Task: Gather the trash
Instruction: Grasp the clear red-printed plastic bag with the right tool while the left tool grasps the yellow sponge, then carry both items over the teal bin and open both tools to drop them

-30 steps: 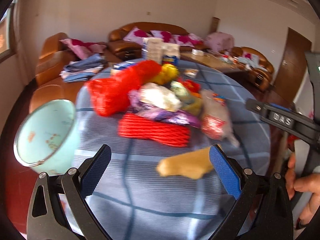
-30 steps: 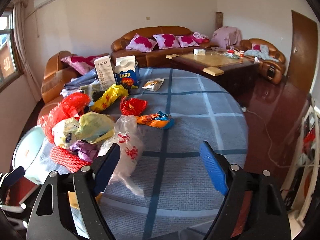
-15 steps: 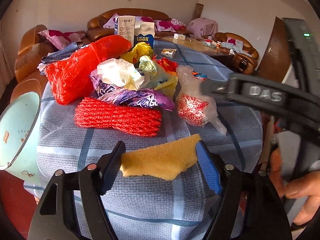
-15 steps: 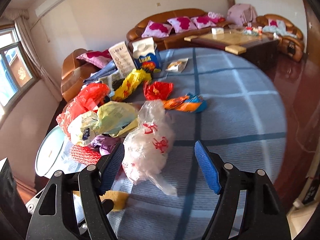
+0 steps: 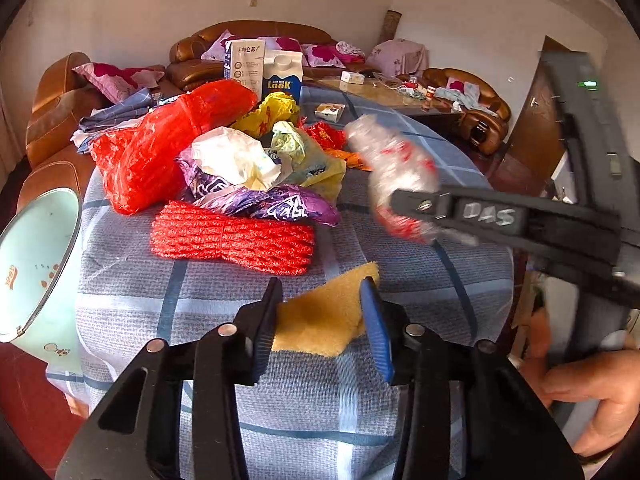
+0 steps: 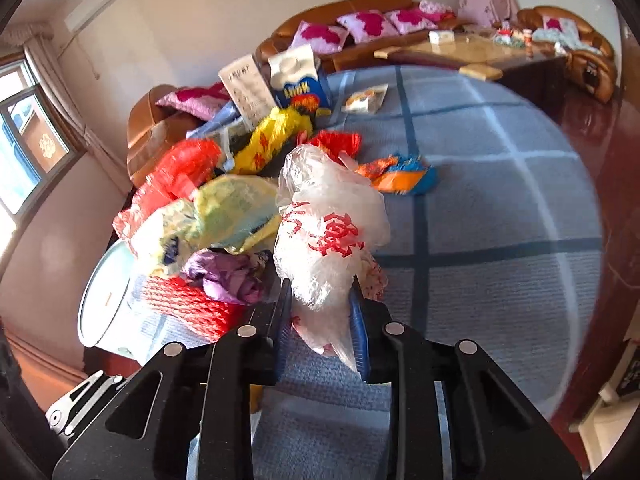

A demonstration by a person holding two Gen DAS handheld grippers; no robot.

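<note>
We see a round worktop [image 5: 280,420] under a blue checked cloth, with a heap of trash across its left and middle.

In the left wrist view, the left tongs [image 5: 322,322] sit at the lower centre of the frame, closed in on a yellow sponge-like scrap [image 5: 324,312] that lies flat near the worktop's front edge; both pads touch its sides. Just above it lies a red mesh net bundle [image 5: 232,238], and above that a purple wrapper [image 5: 276,206], a white crumpled bag [image 5: 236,156] and a large red plastic bag [image 5: 168,144]. A pale green bin [image 5: 36,256] stands at the left edge of the frame, beside the worktop.

In the right wrist view, the right tongs [image 6: 320,326] at lower centre are clenched on the lower end of a clear plastic bag with red print [image 6: 328,232], which rises above them toward the middle of the frame. Whether it is lifted off the cloth we cannot tell.

We judge the pick-up step is in hand, with one piece gripped on each side. The next move likely calls for lifting both pieces clear and carrying them left to the bin without dragging the neighbouring wrappers along.
</note>
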